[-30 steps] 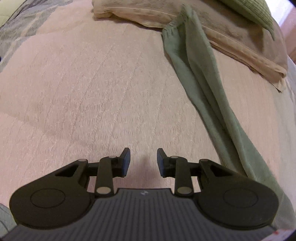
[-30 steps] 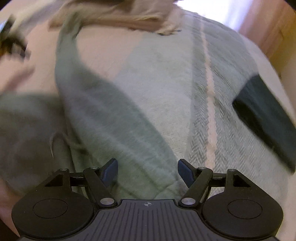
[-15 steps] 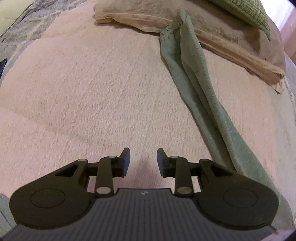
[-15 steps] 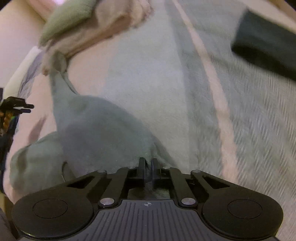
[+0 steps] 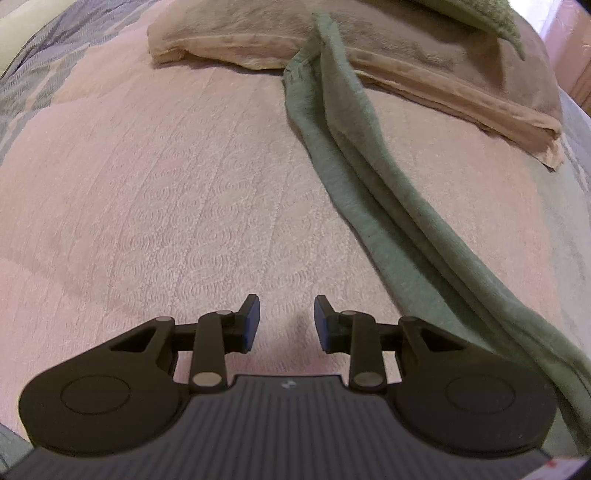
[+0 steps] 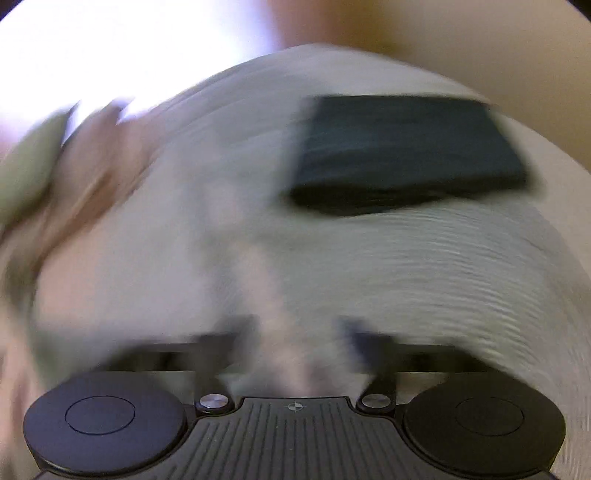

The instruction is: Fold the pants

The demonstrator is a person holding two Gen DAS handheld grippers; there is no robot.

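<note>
Green pants (image 5: pixel 373 177) lie as one long bunched leg on the pink bedspread (image 5: pixel 166 184) in the left wrist view, running from the top centre down to the lower right. My left gripper (image 5: pixel 286 321) hovers over bare bedspread just left of that leg, its jaws a little apart with nothing between them. The right wrist view is badly smeared by motion. In it my right gripper (image 6: pixel 299 332) is opening, its fingers wide apart over pale bedcover with nothing between them. No pants show in that view.
A folded beige blanket (image 5: pixel 424 62) lies across the far end of the bed with a green pillow (image 5: pixel 487 14) on it. The pants cuff rests against the blanket. A dark folded cloth (image 6: pixel 402 151) lies on the grey-green striped cover (image 6: pixel 461 280) ahead of the right gripper.
The right gripper shut on the green pants, then let go, opened wide and swung away toward the dark cloth. The left gripper drifted slightly across the bedspread, jaws unchanged.
</note>
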